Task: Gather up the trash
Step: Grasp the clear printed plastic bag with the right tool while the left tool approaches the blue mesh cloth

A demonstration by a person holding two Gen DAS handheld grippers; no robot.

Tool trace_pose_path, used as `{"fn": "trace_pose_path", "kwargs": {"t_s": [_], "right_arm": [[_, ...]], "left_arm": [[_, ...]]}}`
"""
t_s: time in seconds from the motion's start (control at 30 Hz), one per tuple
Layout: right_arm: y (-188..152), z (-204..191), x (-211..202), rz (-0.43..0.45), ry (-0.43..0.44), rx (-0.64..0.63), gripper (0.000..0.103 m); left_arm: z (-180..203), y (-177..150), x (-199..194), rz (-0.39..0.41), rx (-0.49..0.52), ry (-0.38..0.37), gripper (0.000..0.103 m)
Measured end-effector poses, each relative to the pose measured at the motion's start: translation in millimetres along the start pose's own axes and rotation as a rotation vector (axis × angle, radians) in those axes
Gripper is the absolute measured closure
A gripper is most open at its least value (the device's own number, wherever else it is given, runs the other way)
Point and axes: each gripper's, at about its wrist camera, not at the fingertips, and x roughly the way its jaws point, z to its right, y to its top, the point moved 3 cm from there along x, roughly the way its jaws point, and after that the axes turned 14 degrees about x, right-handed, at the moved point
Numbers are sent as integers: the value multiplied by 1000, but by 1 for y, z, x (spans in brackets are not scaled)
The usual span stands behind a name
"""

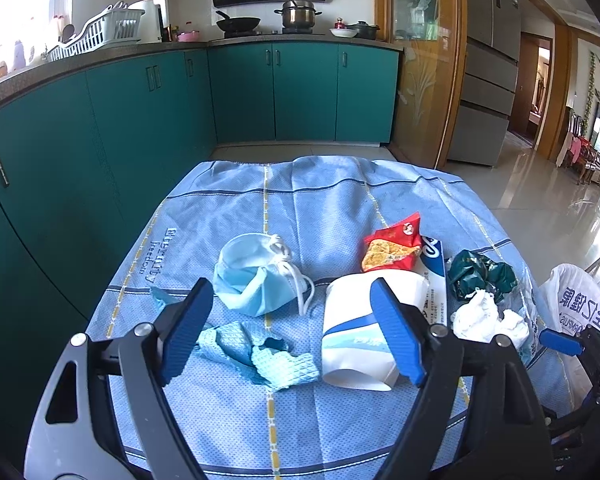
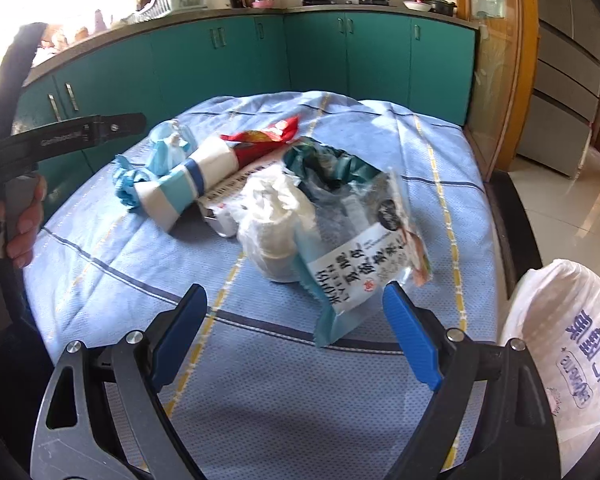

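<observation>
Table under a blue checked cloth [image 1: 340, 200], used here as the landmark; teal cabinets [image 1: 236, 92] run behind its far edge. White plastic bag [image 2: 560, 340] with blue print hangs off the cloth's right edge, mouth not readable. Left gripper [image 1: 296, 332] hovers over the near part of the cloth, fingers wide apart, nothing clamped; torn blue wipe [image 1: 256, 352] lies on the cloth between them, and the right finger overlaps the paper cup in view, contact not clear. Right gripper [image 2: 296, 340] over the near right part of the cloth, fingers wide apart, nothing pinched; the lower corner of a clear printed snack packet [image 2: 364, 264] lies just ahead between the tips. A hand [image 2: 24, 220] at the cloth's left edge grips the left tool's handle. Trash all sits mid-cloth, loosely heaped. White-and-blue paper cup [image 1: 360, 332] on its side, centre. Face mask [image 1: 252, 276], pale blue, left of centre, ear loops bunched. Crumpled white tissue [image 2: 276, 208] right of centre, touching the snack packet. Dark green wrapper [image 1: 480, 272], crumpled, behind the tissue. Red snack wrapper [image 1: 396, 244] beyond the cup, toward the far edge. Flat white printed carton [image 1: 436, 276] beside the cup, partly under other pieces.
</observation>
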Motion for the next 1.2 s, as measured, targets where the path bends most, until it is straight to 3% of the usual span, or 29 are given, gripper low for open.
{"fn": "trace_pose_path", "kwargs": {"t_s": [0.1, 0.27, 0.6, 0.87, 1.07, 1.2], "right_arm": [[1, -3, -6, 19, 24, -10, 15], [5, 7, -5, 23, -17, 28, 15], [10, 27, 8, 30, -105, 69, 17], [35, 27, 34, -25, -81, 53, 17], [35, 17, 44, -43, -46, 28, 17], [29, 8, 39, -66, 25, 21, 34]], "left_arm": [[-15, 0, -4, 9, -39, 14, 20], [-32, -7, -1, -18, -113, -6, 18], [-26, -6, 3, -38, -80, -43, 13], [-39, -17, 38, -157, -184, -137, 10], [-38, -27, 59, -228, -211, -109, 10], [-41, -31, 58, -233, -221, -113, 10]]}}
